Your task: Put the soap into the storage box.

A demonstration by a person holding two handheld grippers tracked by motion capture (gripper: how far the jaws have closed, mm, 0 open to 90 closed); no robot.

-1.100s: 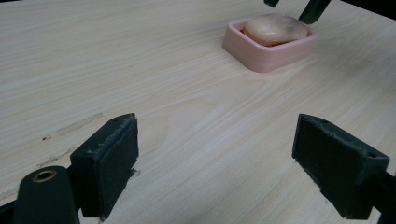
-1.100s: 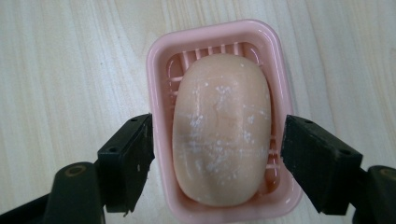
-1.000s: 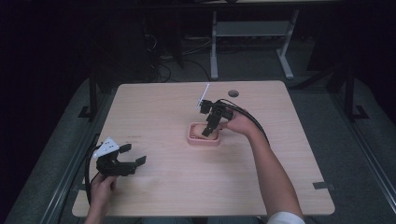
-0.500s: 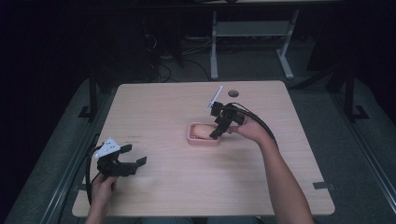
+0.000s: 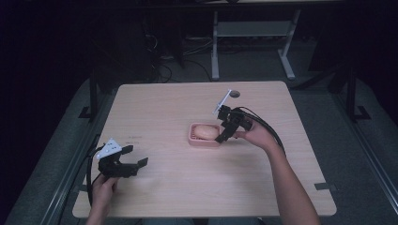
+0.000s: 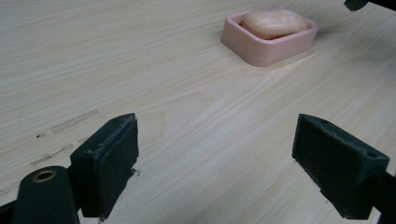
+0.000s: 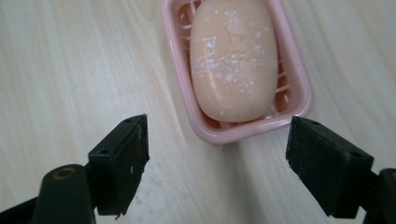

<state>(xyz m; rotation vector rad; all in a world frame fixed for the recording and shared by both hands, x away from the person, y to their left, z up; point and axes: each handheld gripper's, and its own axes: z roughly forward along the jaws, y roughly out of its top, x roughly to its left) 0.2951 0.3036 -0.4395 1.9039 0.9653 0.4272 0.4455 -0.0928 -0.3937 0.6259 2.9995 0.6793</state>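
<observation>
From above, a pink soap dish sits near the middle of the wooden table with a pale bar of soap lying in it. The right gripper hangs just beside the dish's right end, its jaws having just been opening with nothing between them. The left gripper rests low near the table's front left corner, well apart from the dish, jaws spread wide and empty.

Along the left gripper, the two black pads stand far apart over bare wood, and the soap dish with its soap lies further off.

Along the right gripper, the pads stand parted over the table, gripping nothing, with the near end of the dish just ahead of the gap and the soap, flecked white, resting inside it
</observation>
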